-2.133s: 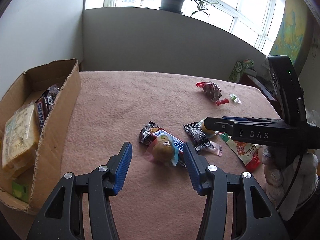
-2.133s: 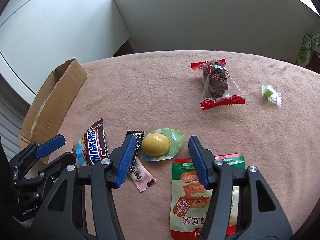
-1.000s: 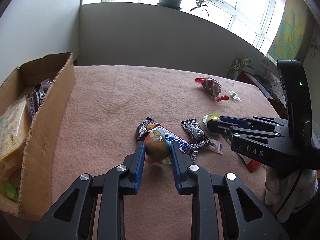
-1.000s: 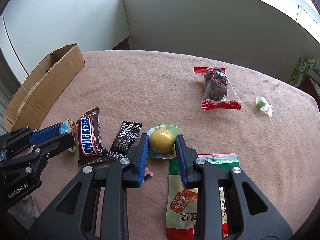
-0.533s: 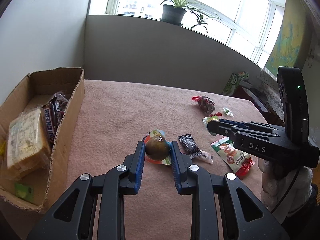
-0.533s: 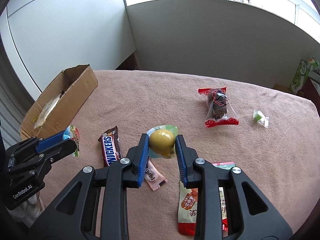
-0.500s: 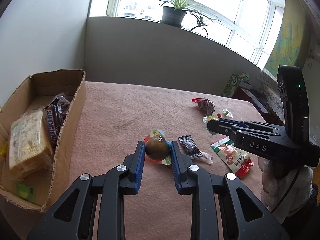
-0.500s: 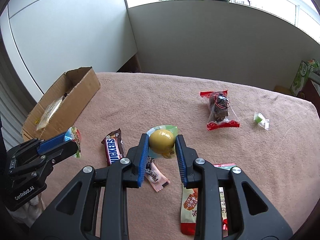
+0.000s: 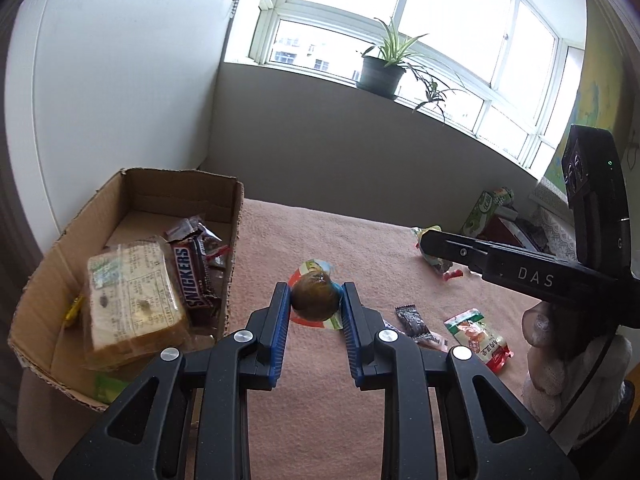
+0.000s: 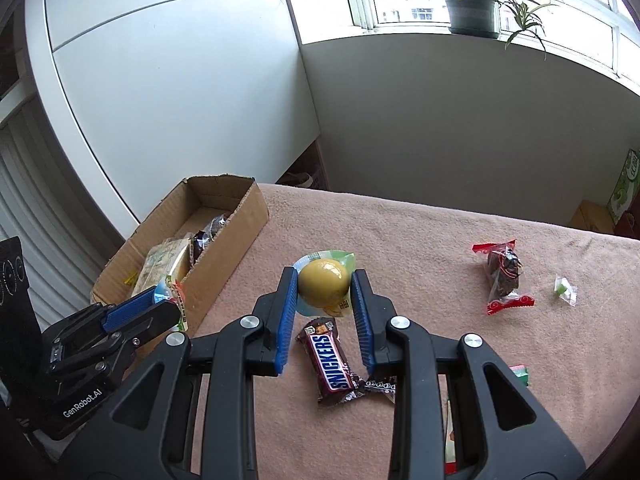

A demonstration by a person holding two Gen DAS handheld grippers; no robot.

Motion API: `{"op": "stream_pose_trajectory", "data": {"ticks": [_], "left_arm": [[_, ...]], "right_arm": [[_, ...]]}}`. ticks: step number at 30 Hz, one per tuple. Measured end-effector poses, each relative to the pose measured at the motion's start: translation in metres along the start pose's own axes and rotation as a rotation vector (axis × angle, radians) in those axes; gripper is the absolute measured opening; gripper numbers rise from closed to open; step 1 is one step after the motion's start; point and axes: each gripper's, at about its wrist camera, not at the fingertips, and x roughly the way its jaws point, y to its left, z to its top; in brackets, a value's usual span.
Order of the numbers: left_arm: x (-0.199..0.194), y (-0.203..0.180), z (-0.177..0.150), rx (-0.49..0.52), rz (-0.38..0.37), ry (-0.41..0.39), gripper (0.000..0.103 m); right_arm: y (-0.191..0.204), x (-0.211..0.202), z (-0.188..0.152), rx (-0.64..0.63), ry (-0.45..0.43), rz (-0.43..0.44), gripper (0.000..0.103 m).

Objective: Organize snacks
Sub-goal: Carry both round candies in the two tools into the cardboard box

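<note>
- Table (image 9: 304,236), covered in a pink-brown cloth, carries every item of the scene; a potted plant (image 9: 382,74) stands on the window ledge behind it.
- Cardboard box (image 9: 234,216) sits open at the table's left edge; in the right wrist view its long wall (image 10: 236,236) faces the loose snacks.
- Inside the box lie a wrapped sandwich block (image 9: 134,300) and, just beside it, a Snickers bar (image 9: 194,276) leaning against the wall nearest the table centre.
- Left gripper (image 9: 314,300) has its blue pads (image 9: 280,320) pinched on a brown round snack (image 9: 314,296) in a clear wrapper, held off the cloth just right of the box wall.
- Right gripper (image 10: 325,286) has its blue pads (image 10: 288,316) pinched on a yellow round snack (image 10: 324,278) in a green-edged wrapper, held above the table near the box.
- A second Snickers bar (image 10: 334,360) lies flat on the cloth below the right gripper, between its two arms.
- Red-trimmed clear packet (image 10: 504,274) with dark contents lies well apart to the right.
- Orange-and-green pouch (image 9: 478,338) lies near the table's near right edge.
- Small dark sachet (image 9: 412,320) lies between the left gripper and that pouch.
- Tiny green candy (image 10: 564,288) rests just right of the red-trimmed packet.
</note>
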Motion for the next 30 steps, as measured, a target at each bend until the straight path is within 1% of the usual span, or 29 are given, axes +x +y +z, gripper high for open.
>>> {"op": "stream_pose_trajectory", "data": {"ticks": [10, 13, 22, 30], "left_arm": [[-0.02, 0.043, 0.002, -0.055, 0.056, -0.041, 0.024], [-0.023, 0.059, 0.003, -0.069, 0.099, -0.049, 0.024], [-0.033, 0.106, 0.002, -0.138, 0.169, -0.064, 0.024], [-0.038, 0.125, -0.003, -0.152, 0.207, -0.062, 0.024]], "right_arm": [[0.038, 0.018, 0.009, -0.025, 0.008, 0.051, 0.028], [0.052, 0.027, 0.012, -0.033, 0.01, 0.072, 0.028], [0.098, 0.055, 0.015, -0.073, 0.035, 0.139, 0.028], [0.124, 0.081, 0.014, -0.077, 0.08, 0.186, 0.028]]}}
